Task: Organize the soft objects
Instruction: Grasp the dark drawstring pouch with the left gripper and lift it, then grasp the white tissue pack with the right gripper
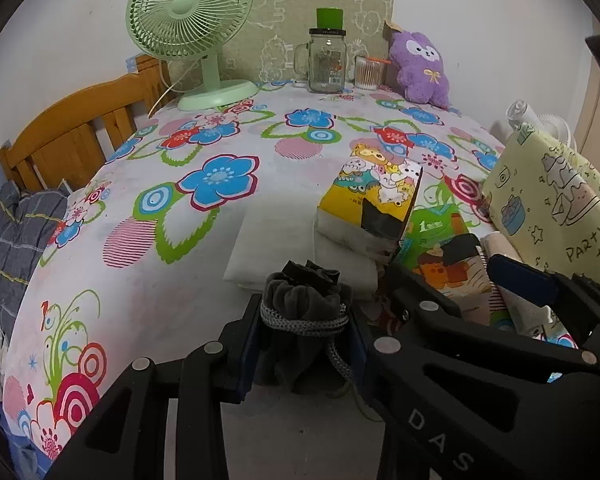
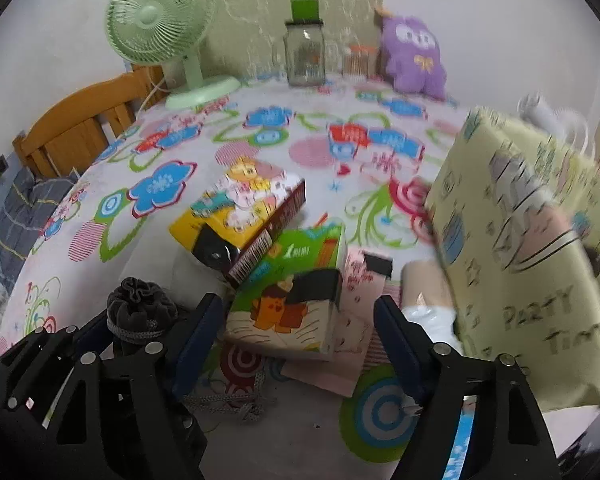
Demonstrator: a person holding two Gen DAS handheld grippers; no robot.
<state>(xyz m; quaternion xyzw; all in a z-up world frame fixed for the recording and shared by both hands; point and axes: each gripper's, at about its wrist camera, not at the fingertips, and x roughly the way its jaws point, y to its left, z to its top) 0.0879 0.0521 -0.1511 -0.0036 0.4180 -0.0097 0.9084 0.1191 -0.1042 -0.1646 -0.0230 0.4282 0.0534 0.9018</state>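
My left gripper (image 1: 305,320) is shut on a dark grey drawstring pouch (image 1: 306,300), held by its tied neck just above the flowered bed sheet (image 1: 148,184). The pouch also shows in the right wrist view (image 2: 140,312) at the lower left. My right gripper (image 2: 300,332) is open, its fingers either side of a green tissue pack (image 2: 296,292) without touching it. A yellow cartoon tissue pack (image 1: 374,196) leans on the green one (image 1: 440,240). A purple plush toy (image 1: 420,66) sits at the back right.
A green desk fan (image 1: 192,32), a glass mason jar (image 1: 327,62) and a cup of cotton swabs (image 1: 367,73) stand along the back. A pale yellow "Party Time" bag (image 2: 532,248) stands at the right. A white folded cloth (image 1: 276,248) lies ahead. The wooden bed rail (image 1: 68,132) is left.
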